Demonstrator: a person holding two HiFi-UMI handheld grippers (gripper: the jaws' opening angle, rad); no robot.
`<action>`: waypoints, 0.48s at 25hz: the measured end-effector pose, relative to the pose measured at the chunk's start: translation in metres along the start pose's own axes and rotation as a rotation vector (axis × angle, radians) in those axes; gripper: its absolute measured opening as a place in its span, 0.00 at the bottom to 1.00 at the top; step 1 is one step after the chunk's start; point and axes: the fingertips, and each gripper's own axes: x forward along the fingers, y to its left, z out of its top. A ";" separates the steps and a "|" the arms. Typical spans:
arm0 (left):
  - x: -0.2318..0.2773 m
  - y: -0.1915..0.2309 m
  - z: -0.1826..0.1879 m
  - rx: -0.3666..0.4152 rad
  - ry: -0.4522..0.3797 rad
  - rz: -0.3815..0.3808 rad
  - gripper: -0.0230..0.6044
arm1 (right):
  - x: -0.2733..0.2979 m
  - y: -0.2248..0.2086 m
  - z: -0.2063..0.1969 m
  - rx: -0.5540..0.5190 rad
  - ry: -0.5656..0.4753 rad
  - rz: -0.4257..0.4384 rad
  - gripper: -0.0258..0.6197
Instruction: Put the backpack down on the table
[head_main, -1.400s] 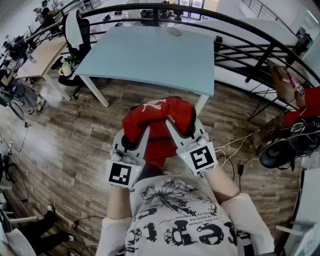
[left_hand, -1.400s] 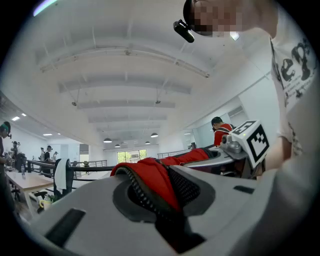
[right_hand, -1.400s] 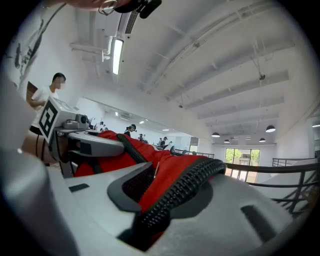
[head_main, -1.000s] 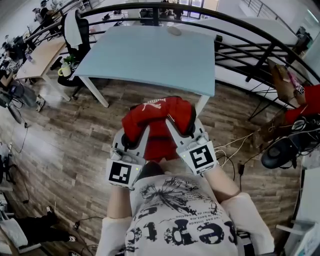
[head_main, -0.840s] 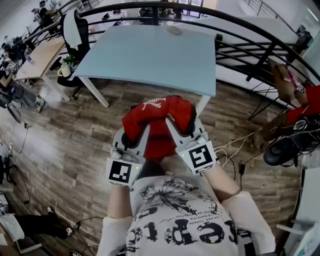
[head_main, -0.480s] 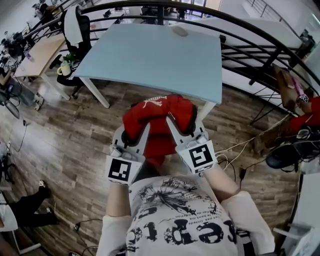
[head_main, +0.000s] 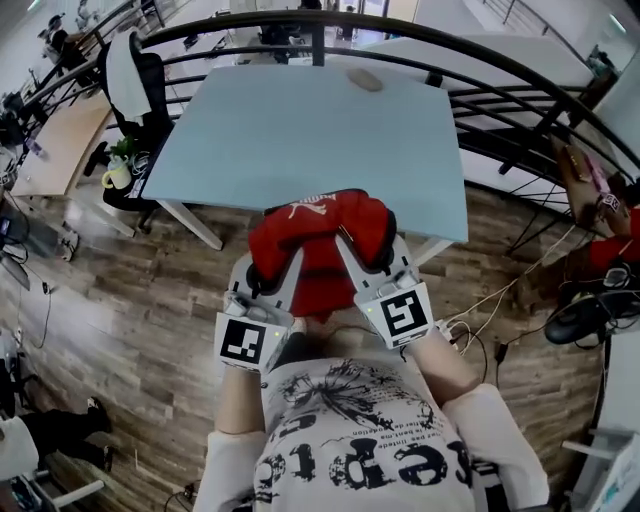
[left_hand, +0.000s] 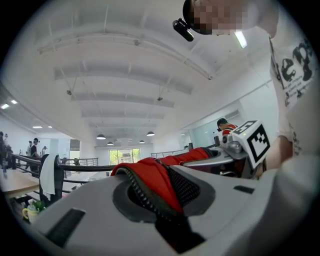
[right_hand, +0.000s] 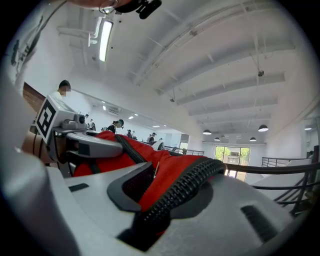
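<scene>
A person holds a red backpack (head_main: 318, 235) in the air at chest height, just reaching the near edge of a pale blue table (head_main: 300, 130). The left gripper (head_main: 266, 278) and right gripper (head_main: 366, 252) are each clamped on a padded strap (right_hand: 167, 195). The carry likely goes best if both grips stay level and the bag clears the table edge before it is lowered onto the top. The backpack is bright red, soft and bunched, with black mesh trim and white print on top.

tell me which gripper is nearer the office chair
Left. The left gripper grips the red backpack nearer the office chair; the right gripper grips its far side.
</scene>
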 end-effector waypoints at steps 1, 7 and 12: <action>0.010 0.017 0.000 0.000 0.002 -0.015 0.15 | 0.018 -0.004 0.002 0.000 0.000 -0.014 0.18; 0.058 0.111 -0.002 0.014 0.000 -0.086 0.15 | 0.117 -0.026 0.011 0.001 -0.005 -0.081 0.18; 0.095 0.175 -0.007 0.024 0.002 -0.137 0.15 | 0.185 -0.043 0.011 0.025 0.016 -0.135 0.18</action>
